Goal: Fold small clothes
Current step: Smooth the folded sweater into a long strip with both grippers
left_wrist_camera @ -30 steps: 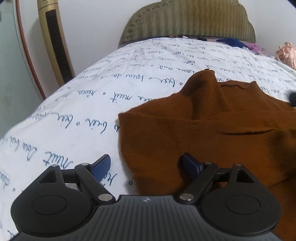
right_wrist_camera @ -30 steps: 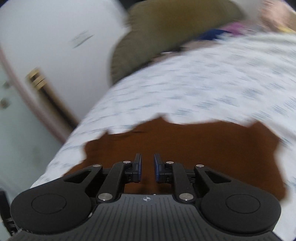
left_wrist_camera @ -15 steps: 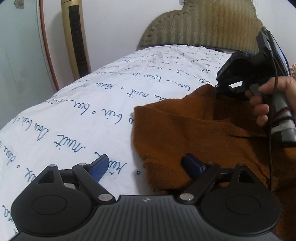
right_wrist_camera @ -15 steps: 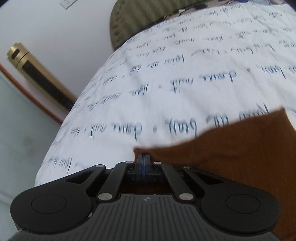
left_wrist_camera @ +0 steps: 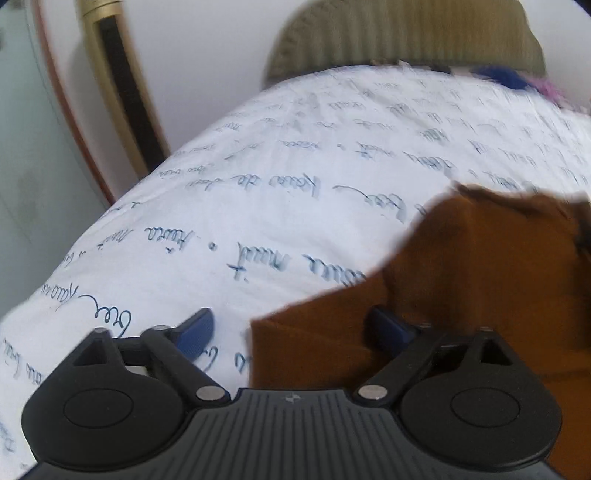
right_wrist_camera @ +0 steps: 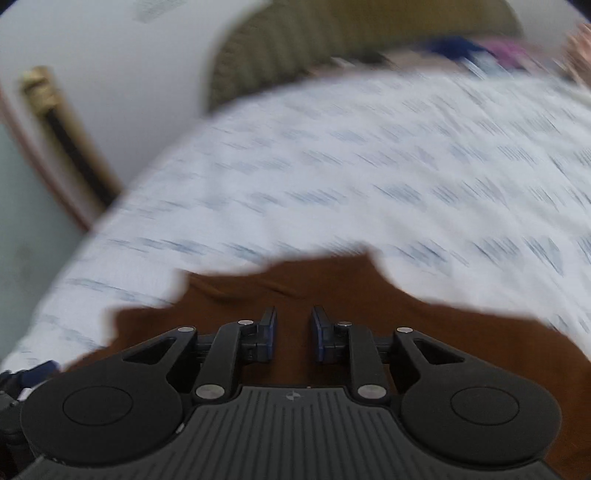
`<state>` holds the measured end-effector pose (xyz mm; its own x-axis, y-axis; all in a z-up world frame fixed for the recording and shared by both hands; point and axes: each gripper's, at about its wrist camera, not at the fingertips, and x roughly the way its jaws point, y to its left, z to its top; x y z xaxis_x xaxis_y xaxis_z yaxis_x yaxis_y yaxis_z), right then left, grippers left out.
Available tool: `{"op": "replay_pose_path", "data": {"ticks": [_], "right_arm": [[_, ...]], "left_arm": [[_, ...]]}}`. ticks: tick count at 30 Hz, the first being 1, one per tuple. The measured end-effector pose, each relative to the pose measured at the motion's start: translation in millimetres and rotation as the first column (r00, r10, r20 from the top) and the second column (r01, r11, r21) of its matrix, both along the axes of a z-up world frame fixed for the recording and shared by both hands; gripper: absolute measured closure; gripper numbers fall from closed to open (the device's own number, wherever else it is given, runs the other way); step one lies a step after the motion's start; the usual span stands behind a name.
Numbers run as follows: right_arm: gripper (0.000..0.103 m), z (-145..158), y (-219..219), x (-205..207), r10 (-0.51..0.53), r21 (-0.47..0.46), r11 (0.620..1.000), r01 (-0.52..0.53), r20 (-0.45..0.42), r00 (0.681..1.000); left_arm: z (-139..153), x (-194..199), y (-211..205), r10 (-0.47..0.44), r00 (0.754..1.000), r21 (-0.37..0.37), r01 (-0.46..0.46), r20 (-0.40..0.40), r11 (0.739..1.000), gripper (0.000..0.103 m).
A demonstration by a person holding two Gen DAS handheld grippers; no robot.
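Both grippers hang over the cloth with nothing pinched. The left gripper (left_wrist_camera: 290,326) has its jaws spread as wide as they go and still opening, one blue pad (left_wrist_camera: 194,330) over the sheet (left_wrist_camera: 258,206), the other above the cloth (left_wrist_camera: 480,277); the cloth's near corner lies between them, untouched. The right gripper (right_wrist_camera: 293,334) shows a narrow gap between its pads, and that gap is growing; half a second ago those pads were pressed together at a cloth edge, so it has just let go. The right tool, which crossed the left view half a second ago, is gone from it. By this reading one fold has just been laid down and both tools are free for the next edge.

The cloth is rust-brown, matte and soft, probably a knit. In the left view a doubled layer stands up as a rounded hump with a ragged far edge; in the right view its outline is wavy and blurred by motion. It rests on the white sheet printed with blue script, smooth and taut over the bed. Beyond stand a ribbed olive headboard (left_wrist_camera: 406,33) and a gold-and-black tower (left_wrist_camera: 118,85) by the wall.
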<state>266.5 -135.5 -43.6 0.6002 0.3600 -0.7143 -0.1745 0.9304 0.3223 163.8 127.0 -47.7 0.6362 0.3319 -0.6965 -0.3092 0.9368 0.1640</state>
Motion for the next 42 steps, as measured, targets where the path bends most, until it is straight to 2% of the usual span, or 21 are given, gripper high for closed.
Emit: {"op": "replay_pose_path", "data": {"ticks": [1,2,3,6,7,8,10,13,17,19,22,25,29,33,38,40,42], "right_arm": [[0.091,-12,-9,6,-0.037,-0.016,0.999,0.037,-0.014,0.999],[0.099,-17,-19,6,-0.049,0.019,0.999,0.049,0.004,0.999],[0.103,-19,-26,9,-0.064,0.038,0.997,0.065,-0.008,0.998],[0.103,-16,-43,4,-0.105,0.063,0.992,0.107,-0.037,0.994],[0.086,-9,-44,-5,-0.080,0.065,0.995,0.082,-0.028,0.996],[0.079,-2,-44,-18,-0.059,0.055,0.997,0.060,-0.004,0.998],[0.077,19,-54,-51,-0.026,0.048,0.999,0.024,0.045,0.999],[0.075,53,-91,-111,0.004,0.096,0.995,-0.015,0.110,0.994],[0.068,86,-150,-199,0.004,0.149,0.988,-0.028,0.155,0.988],[0.062,90,-173,-245,0.004,0.167,0.986,-0.030,0.157,0.988],[0.060,78,-198,-307,0.013,0.186,0.982,-0.036,0.123,0.992],[0.060,53,-207,-356,0.014,0.155,0.988,-0.026,0.074,0.997],[0.060,20,-212,-396,-0.026,0.175,0.984,0.023,0.016,1.000],[0.060,3,-218,-416,-0.064,0.215,0.974,0.066,-0.013,0.998],[0.060,-10,-220,-429,-0.066,0.238,0.968,0.074,-0.045,0.997],[0.060,-13,-219,-431,-0.063,0.242,0.968,0.072,-0.043,0.997],[0.060,-14,-218,-430,-0.066,0.252,0.965,0.074,-0.040,0.997]], "left_arm": [[-2,1,1,0.007,1.000,0.012,-0.007,-0.005,1.000,0.000],[-2,-1,3,0.003,1.000,0.006,-0.003,-0.001,1.000,0.000],[-1,-2,6,0.013,1.000,-0.007,-0.013,0.001,1.000,0.000],[8,-11,11,0.030,1.000,-0.045,-0.029,0.006,0.999,0.002],[14,-17,11,0.011,0.999,-0.044,-0.010,0.030,0.999,0.002],[21,-27,10,-0.006,0.999,-0.030,0.008,0.053,1.000,0.002],[34,-54,8,-0.033,0.995,0.001,0.033,0.089,0.999,0.002],[53,-109,11,-0.114,0.984,-0.016,0.117,0.134,0.993,0.002],[69,-193,15,-0.237,0.954,-0.030,0.246,0.184,0.969,0.002],[70,-234,16,-0.285,0.941,-0.043,0.298,0.184,0.954,0.002],[57,-279,23,-0.318,0.938,-0.109,0.333,0.138,0.937,0.002],[36,-317,30,-0.302,0.949,-0.210,0.314,0.088,0.926,0.002],[11,-348,32,-0.290,0.955,-0.251,0.297,0.068,0.921,0.002],[-2,-357,18,-0.356,0.933,-0.259,0.359,0.059,0.897,0.002],[-7,-365,-13,-0.472,0.878,-0.246,0.477,0.081,0.844,0.002],[-13,-360,-23,-0.493,0.868,-0.271,0.490,0.062,0.828,0.002],[-19,-354,-28,-0.491,0.869,-0.300,0.486,0.065,0.821,0.003]]}}
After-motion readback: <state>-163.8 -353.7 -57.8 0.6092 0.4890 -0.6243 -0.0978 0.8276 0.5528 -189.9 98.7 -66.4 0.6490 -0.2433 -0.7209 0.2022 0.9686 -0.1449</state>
